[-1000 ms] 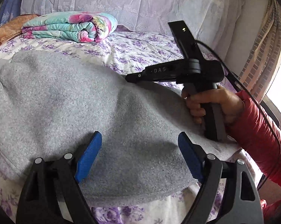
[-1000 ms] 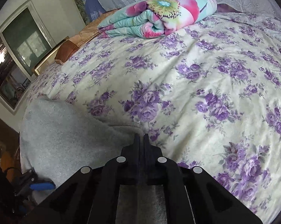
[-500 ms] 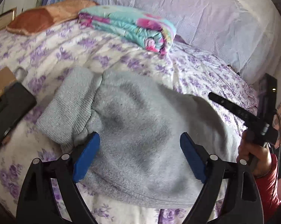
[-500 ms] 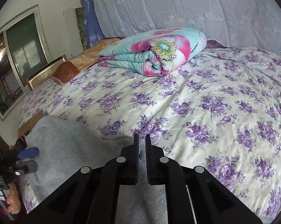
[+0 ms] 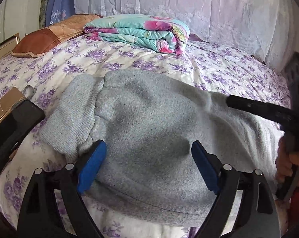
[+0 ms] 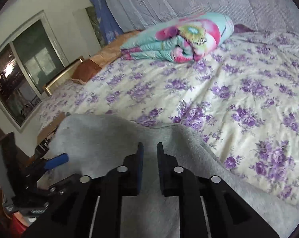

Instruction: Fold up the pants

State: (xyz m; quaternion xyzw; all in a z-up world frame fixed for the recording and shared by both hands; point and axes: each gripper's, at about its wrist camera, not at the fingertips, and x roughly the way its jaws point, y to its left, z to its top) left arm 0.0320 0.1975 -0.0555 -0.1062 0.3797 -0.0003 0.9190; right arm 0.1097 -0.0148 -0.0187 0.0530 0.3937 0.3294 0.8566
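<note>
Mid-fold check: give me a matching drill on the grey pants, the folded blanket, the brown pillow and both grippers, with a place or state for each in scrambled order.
Things:
1. grey knit pants
2. folded turquoise-and-pink floral blanket
3. brown pillow
4. left gripper
5. right gripper

Places or states:
A. jaws wide apart over the grey fabric
B. far side of the bed, near the lace curtain
C. spread on the purple-flowered bedspread, near edge
D. narrow gap between the fingers, nothing clamped
E. far left corner of the bed

Pairs: 1-C, 2-B, 3-E, 4-A, 5-D
</note>
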